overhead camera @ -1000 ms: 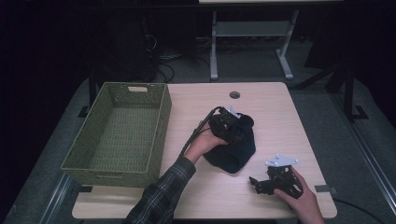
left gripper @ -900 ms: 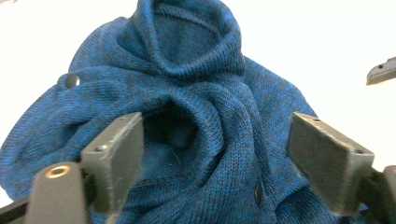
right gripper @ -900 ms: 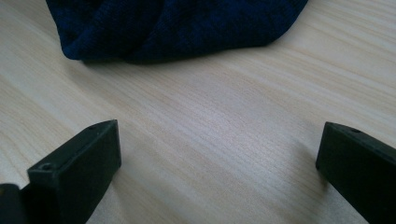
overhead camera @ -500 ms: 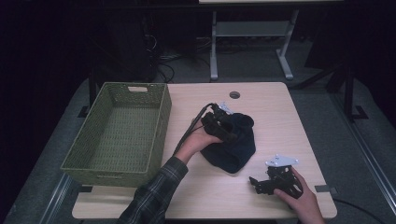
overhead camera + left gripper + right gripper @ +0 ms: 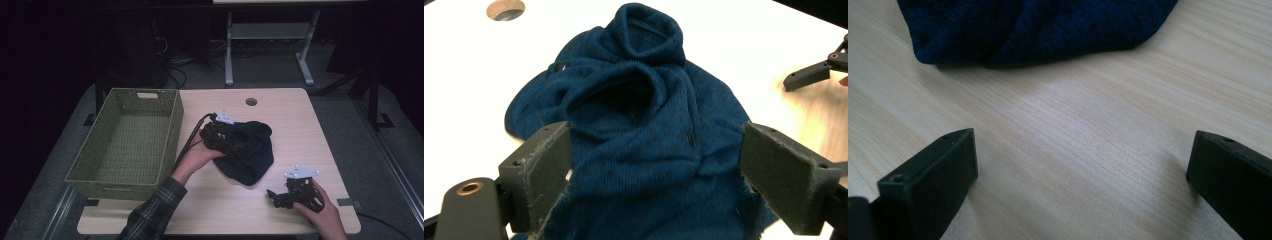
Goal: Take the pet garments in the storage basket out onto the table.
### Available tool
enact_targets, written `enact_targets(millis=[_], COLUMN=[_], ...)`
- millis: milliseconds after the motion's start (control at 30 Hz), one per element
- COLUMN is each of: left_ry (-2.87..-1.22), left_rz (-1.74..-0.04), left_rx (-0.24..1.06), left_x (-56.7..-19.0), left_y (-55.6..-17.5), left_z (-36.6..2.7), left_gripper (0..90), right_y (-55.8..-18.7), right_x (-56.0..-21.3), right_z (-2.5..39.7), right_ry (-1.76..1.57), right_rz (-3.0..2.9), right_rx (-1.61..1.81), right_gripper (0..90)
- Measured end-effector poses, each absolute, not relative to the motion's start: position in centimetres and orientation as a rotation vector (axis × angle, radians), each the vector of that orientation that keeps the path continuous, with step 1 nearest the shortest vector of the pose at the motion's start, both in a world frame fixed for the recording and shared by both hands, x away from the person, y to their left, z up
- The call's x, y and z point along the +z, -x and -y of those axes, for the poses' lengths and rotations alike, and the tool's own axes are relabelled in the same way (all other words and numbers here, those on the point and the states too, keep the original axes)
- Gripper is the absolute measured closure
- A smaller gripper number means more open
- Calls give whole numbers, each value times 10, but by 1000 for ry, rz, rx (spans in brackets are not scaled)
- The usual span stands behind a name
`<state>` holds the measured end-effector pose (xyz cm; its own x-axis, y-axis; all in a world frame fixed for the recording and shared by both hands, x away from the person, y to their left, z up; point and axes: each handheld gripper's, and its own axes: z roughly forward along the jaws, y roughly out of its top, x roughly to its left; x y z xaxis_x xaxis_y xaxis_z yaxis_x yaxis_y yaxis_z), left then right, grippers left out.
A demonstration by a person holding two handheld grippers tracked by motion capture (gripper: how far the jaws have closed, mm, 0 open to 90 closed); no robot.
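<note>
So you are at the grasping step: on the pale wooden counter (image 5: 305, 135), the big green woven rectangular basket (image 5: 127, 145) stands empty at the left side, and the crumpled dark blue knitted garment (image 5: 250, 150) lies in a heap near the middle, just beside the basket's right wall but apart from it. Your left gripper (image 5: 227, 142) sits over the garment's left part with its jaws spread wide; in the left gripper view the knit bulges up between the two pads, touching or nearly touching the near one, yet nothing is pinched. Your right gripper (image 5: 282, 196) rests low at the counter's near right corner, jaws likewise spread, with bare wood between them and the garment's edge (image 5: 1038, 35) a little ahead. My reading is that the garment is meant for the basket, and the next move calls for you to press the left jaws down into a thick fold and close them on enough cloth that the heap lifts whole rather than trailing. No brand, label or writing can be read anywhere; a small dark speck on the knit (image 5: 690, 137) is too tiny to tell.
</note>
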<state>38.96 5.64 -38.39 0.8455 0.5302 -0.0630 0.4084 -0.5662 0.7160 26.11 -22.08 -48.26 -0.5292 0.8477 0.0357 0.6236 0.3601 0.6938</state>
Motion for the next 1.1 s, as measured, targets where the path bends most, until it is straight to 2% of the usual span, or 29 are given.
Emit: enact_targets(millis=[467,1100], left_ry=[-2204,-2272], left_rz=[-750,-824], left_rx=[232,247], left_x=[-407,-457], left_y=[-353,-307], left_z=[-92,-116], left_gripper=[135,134], right_y=[-261,-261], right_x=[-483,-483], right_z=[221,221], right_ry=[-1294,-1294], right_rz=[-2298,-2298], right_rx=[954,954], right_gripper=[0,0])
